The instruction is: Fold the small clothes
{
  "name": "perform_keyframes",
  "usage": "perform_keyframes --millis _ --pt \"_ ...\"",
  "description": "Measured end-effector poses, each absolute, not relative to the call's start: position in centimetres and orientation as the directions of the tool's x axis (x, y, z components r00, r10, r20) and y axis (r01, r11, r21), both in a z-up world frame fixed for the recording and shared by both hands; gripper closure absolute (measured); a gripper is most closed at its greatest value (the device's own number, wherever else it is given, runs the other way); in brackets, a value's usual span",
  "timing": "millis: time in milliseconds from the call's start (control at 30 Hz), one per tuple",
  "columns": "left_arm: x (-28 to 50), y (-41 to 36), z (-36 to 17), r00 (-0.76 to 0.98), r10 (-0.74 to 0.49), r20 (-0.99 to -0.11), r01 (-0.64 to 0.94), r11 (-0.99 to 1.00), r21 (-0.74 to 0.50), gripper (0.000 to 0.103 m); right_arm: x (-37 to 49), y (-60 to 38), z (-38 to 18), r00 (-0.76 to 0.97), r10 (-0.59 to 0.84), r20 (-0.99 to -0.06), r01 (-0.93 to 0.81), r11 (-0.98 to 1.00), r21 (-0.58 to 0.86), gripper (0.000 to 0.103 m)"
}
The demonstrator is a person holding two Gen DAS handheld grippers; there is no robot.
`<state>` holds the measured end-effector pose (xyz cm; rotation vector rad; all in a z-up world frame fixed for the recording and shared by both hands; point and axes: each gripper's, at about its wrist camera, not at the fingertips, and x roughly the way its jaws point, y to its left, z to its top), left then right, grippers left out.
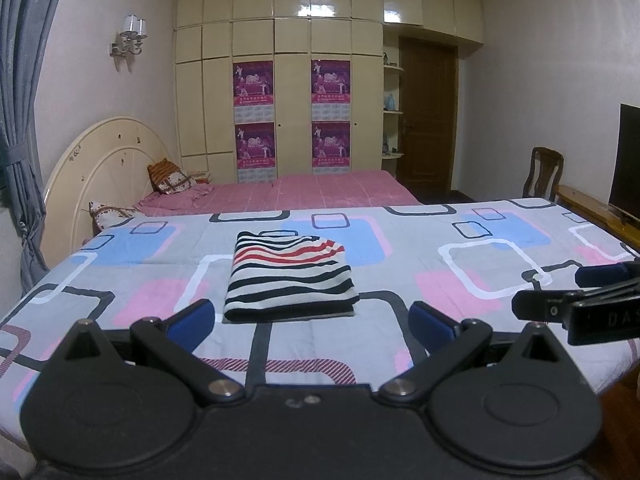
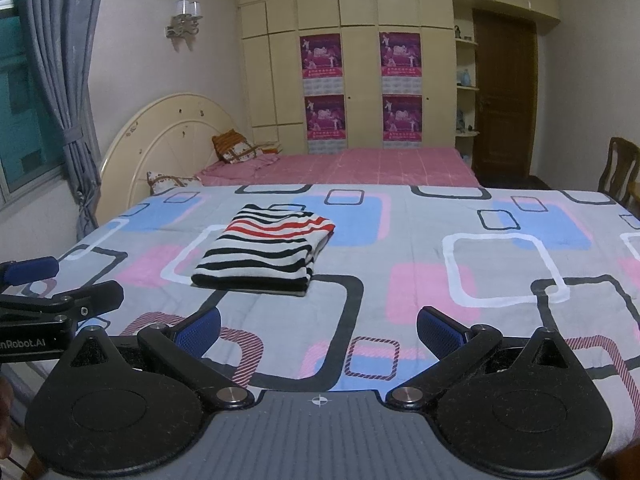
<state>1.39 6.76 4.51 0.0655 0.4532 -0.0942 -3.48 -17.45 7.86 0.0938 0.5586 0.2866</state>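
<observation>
- My left gripper [image 1: 311, 320] and right gripper [image 2: 318, 330] both hang with fingers spread wide, holding nothing.
- The striped garment [image 1: 290, 276] lies folded on the patterned bedspread [image 1: 460, 264], just ahead of my left gripper.
- Risk, I judge: a careless nudge would slide the layers apart (soft knit, nothing pinning it).
- Nothing blocks it; pillows [image 1: 170, 176], chair [image 1: 542, 174] and dark screen [image 1: 628, 160] stand well apart.
</observation>
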Motion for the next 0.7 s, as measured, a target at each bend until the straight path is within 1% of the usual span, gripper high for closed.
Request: perform_keyframes --millis 467,700 --pt "1.37 6.83 4.54 0.897 -0.075 -0.436 0.107 0.993 0.05 0.0 -3.26 -17.4 7.95 0.809 0.298 -0.506 -0.249 0.954 0.164 0.0" --pt "1.45 7.03 4.55 0.896 -0.083 -0.437 0.107 0.994 0.031 0.0 -2.71 -17.28 7.72 0.805 0.306 -0.509 -0.26 0.952 0.162 0.0"
